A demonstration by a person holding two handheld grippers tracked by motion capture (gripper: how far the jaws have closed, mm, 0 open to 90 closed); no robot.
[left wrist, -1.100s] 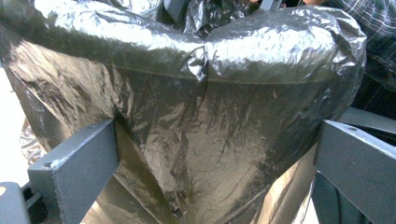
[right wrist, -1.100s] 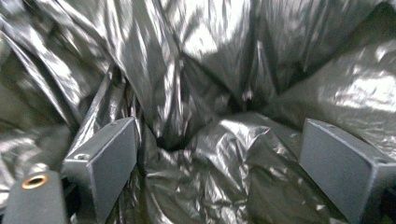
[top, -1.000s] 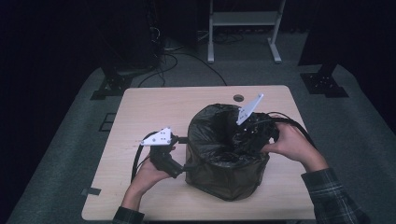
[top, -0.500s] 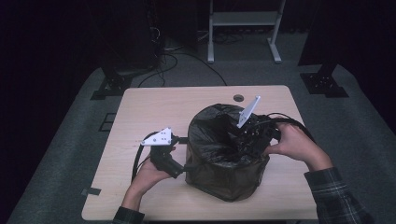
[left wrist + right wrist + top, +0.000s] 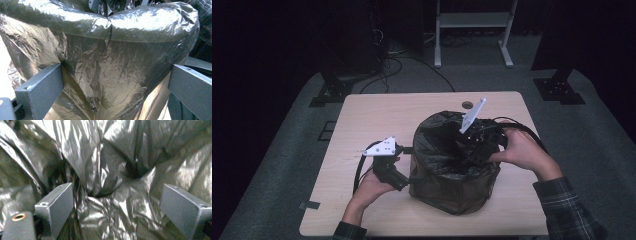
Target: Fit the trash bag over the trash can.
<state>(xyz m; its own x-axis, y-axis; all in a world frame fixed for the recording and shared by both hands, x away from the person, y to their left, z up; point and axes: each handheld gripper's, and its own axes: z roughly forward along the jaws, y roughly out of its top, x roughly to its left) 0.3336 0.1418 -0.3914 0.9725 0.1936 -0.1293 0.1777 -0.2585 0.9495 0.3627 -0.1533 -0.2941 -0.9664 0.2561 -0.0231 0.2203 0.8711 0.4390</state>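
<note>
Two spread claws work the bag (image 5: 447,150) lining the bin (image 5: 457,192): left claw (image 5: 404,170) outside, right claw (image 5: 472,152) inside; liner mostly seated, rim fold unfinished.

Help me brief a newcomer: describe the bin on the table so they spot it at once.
On the pale wooden table, look right of centre, between the person's two hands. There stands a round bin lined with a crinkled, glossy black bag folded over its rim. It is the bulkiest thing there.
</note>
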